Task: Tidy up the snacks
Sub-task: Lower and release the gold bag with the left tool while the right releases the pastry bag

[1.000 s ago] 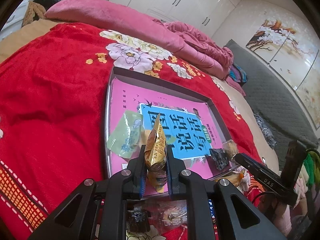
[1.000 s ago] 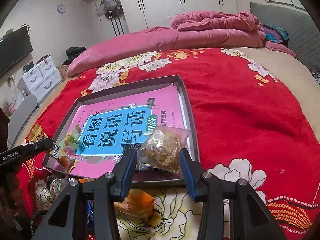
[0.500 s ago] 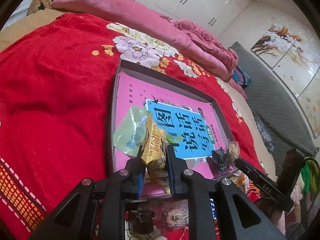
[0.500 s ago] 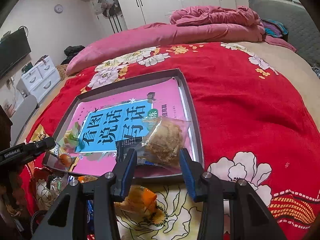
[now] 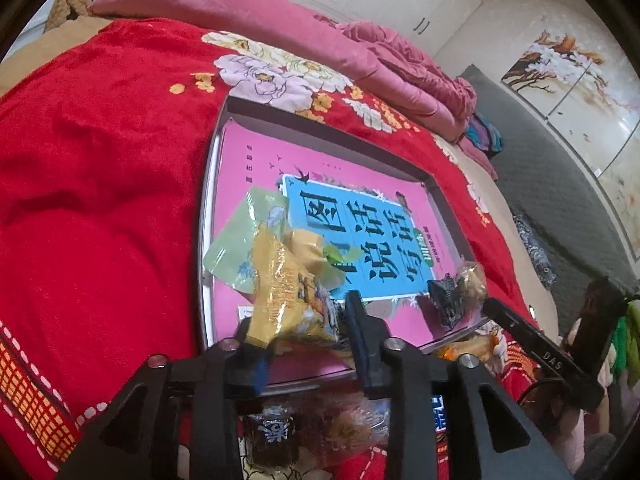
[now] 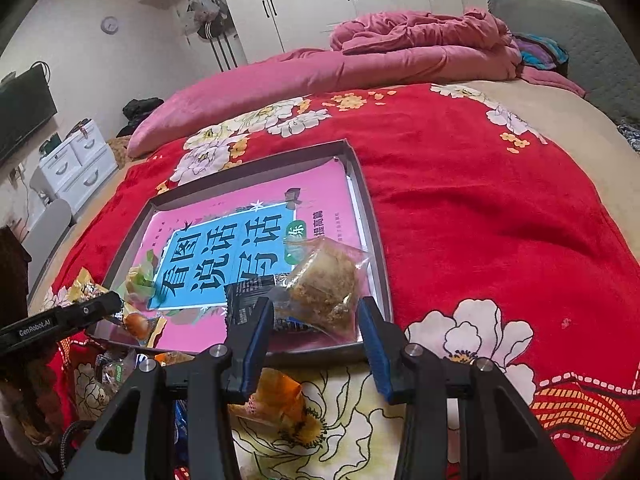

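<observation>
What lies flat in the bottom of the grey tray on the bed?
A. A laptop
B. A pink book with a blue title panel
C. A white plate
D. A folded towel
B: a pink book with a blue title panel covers the floor of the grey tray.

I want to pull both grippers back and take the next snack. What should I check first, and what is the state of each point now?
1. Left gripper open: ok, its fingers stand apart.
2. Yellow packet free of the fingers: not ok, it leans on one finger above the tray.
3. Clear packet inside the tray: ok, it lies on the pink book near the right rim.
4. Right gripper has let go: cannot tell, the packet fills the gap between the fingers.
5. Next snack available: ok, an orange packet lies on the bedspread, outside the tray.
</observation>
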`<state>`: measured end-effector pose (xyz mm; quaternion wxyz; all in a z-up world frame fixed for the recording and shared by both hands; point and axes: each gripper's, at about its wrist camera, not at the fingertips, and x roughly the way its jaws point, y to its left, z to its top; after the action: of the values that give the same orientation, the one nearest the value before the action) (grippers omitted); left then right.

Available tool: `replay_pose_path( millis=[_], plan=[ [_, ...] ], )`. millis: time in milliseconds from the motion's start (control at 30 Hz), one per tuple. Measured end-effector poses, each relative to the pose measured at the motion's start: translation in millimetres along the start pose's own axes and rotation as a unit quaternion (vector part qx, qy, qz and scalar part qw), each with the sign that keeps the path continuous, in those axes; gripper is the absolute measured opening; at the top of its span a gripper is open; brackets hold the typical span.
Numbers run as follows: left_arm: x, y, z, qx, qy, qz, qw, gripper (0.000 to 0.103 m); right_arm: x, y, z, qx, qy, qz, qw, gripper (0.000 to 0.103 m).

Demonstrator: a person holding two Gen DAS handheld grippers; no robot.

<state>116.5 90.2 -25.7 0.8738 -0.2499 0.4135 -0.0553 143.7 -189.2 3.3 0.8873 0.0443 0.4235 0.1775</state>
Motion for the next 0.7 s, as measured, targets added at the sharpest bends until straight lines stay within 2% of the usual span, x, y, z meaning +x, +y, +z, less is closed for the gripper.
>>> replay_pose_path(
  millis=[133,433,700],
  plan=[
    [-2.4,-5.9,0.1,0.017,-0.003,0.013,0.9998,0.048,-1.5,0.3,0.2,0.003,0.0,0.001,1.0,0.045],
    [-15.0,-11.9,3.2,0.041,-0.025,0.025,0.9985,0.06,-2.6,1.9,-0.8,0.002,-0.001,0.0,1.0,0.045],
    [-33.4,-10.6,8.1,0.048,-0.055,0.032,0.9968,0.064,-9.4,2.5,0.4,0.006,-0.008,0.002,1.0,0.045]
  ],
)
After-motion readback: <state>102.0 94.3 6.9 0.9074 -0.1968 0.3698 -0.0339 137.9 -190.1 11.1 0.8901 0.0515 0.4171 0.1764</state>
